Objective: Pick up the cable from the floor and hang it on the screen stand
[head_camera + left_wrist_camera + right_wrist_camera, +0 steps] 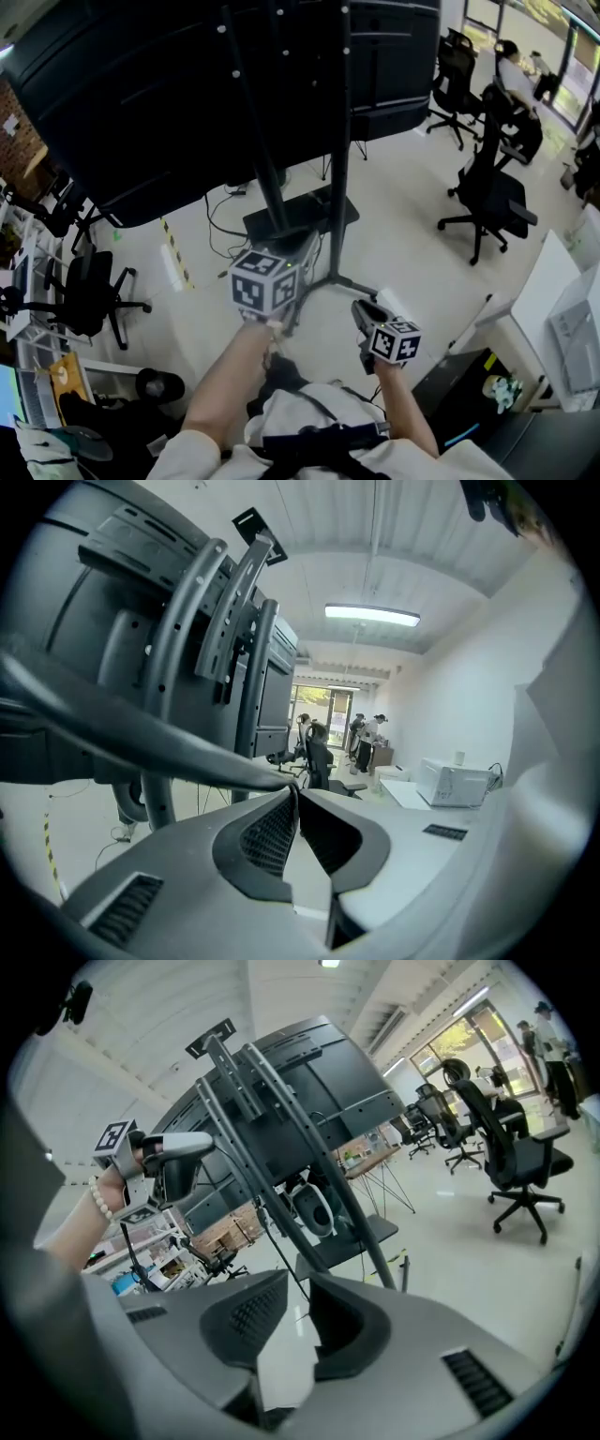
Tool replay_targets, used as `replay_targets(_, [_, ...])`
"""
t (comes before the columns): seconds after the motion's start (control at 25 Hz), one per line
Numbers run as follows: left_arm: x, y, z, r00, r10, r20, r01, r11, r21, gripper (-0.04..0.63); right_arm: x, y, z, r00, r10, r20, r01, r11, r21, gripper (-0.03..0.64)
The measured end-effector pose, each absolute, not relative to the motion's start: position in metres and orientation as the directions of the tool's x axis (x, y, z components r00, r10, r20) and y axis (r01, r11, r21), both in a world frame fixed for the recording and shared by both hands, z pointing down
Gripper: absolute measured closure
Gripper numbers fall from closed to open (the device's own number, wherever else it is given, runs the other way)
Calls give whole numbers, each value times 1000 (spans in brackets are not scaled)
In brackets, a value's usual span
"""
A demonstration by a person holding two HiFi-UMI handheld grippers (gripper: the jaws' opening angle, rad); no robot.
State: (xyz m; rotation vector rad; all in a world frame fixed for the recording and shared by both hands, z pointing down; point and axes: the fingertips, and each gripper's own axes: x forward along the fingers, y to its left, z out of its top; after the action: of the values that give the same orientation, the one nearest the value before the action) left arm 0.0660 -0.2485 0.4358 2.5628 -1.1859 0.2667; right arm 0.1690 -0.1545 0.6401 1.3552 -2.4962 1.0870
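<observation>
Left gripper [293, 789] is clamped hard on the cable [141, 738], pinching it right at the jaw tips. From there the cable's long run heads off toward 10 o'clock, crossing in front of the tubes of the screen stand [341, 187]. In the right gripper view, more of it shows as a thin black line. It drops from the left gripper toward 5 o'clock and into the gap of the right gripper [298, 1283]. That one's jaws stand apart and the pads aren't pressing on it. So the held part is well off the floor. Can't tell where the far end lies.

The bit that matters: in the head view the stand sits at 12 o'clock from the left gripper, just beyond it. In the left gripper view the mount rails [234, 611] rise close by at 11 o'clock. The right gripper is down at 4 o'clock from the left one, further from the stand. So the left hand's the nearer one, and I'd guess it does the hanging by laying the cable across a rail.

Floor's pale and glossy, with the stand's dark base plate [314, 214] on it and a yellow-black tape strip [174, 248] at 9 o'clock of that. Open office, with a black office chair [487, 197] out at 3 o'clock and the big black screen [141, 94] seen from behind.
</observation>
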Motion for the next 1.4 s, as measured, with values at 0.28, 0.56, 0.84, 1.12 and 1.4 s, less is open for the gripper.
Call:
replay_targets(0.28, [27, -246, 350, 629, -761, 158, -777, -612, 145, 577, 133, -160, 645, -662, -622, 418, -737, 439, -513, 365])
replay_targets(0.56, [6, -243, 296, 634, -769, 82, -772, -625, 116, 577, 107, -169, 649, -667, -601, 440, -741, 473, -477, 365])
replay_targets(0.84, [10, -247, 269, 669, -742, 44, -742, -662, 108, 577, 106, -196, 635, -648, -646, 403, -755, 479, -448, 367])
replay_targets(1.12, [19, -255, 230, 696, -718, 27, -718, -695, 41, 577, 100, -207, 643, -641, -642, 421, -764, 475, -437, 367])
replay_targets(1.4, [13, -257, 190, 696, -718, -9, -718, -696, -9, 577, 68, -221, 653, -664, -618, 421, -747, 514, -422, 397])
